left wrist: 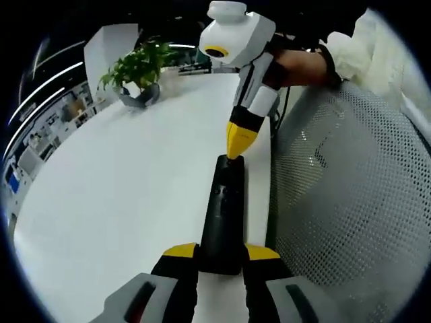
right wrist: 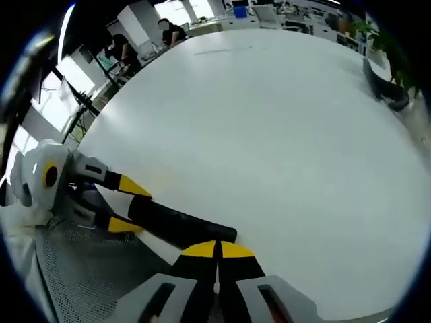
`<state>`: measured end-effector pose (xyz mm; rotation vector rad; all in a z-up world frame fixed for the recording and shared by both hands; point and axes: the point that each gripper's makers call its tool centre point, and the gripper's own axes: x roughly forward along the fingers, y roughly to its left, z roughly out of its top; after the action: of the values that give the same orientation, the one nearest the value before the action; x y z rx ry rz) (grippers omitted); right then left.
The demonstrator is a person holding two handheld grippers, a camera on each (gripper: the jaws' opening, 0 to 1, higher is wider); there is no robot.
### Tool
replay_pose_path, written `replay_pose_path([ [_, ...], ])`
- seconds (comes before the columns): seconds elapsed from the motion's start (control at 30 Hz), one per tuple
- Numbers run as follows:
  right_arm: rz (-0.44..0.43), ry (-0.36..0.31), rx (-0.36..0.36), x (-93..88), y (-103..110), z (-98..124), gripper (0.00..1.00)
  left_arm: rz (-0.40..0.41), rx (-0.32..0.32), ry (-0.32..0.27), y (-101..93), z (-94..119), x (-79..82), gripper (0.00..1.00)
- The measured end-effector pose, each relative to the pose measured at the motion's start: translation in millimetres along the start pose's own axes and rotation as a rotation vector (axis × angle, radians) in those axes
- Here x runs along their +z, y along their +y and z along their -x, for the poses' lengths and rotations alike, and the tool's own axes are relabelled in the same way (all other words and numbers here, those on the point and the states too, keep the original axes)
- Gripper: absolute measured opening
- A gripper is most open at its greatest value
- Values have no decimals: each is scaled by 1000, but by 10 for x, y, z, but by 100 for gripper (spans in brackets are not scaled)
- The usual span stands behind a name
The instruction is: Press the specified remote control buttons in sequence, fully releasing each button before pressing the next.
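A long black remote control (left wrist: 223, 208) lies along the right edge of the white table (left wrist: 121, 188). My left gripper (left wrist: 221, 252) is shut on its near end, one yellow fingertip on each side. My right gripper (left wrist: 237, 149) comes down from above with its yellow tips pressed together, and the point touches the top face of the remote at its far end. In the right gripper view, my right gripper (right wrist: 217, 250) is shut, its tips resting on the end of the remote (right wrist: 178, 225). The left gripper (right wrist: 128, 205) clamps the other end there.
A potted green plant (left wrist: 138, 70) stands at the far end of the table, and it appears again as the plant (right wrist: 387, 81) at the table edge. A grey mesh chair (left wrist: 350, 202) is close beside the table. People sit at distant desks (right wrist: 168, 30).
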<state>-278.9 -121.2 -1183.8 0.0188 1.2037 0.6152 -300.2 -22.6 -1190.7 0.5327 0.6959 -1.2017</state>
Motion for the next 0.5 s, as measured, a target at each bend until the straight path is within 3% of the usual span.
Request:
replay_pose_path([
  [0.1, -49, -13, 20, -1, 0, 12, 0, -9, -4, -8, -3, -1, -3, 25],
  [0.5, -66, -22, 33, 33, 15, 27, 0, -22, -39, -23, -51, -21, 18, 24],
])
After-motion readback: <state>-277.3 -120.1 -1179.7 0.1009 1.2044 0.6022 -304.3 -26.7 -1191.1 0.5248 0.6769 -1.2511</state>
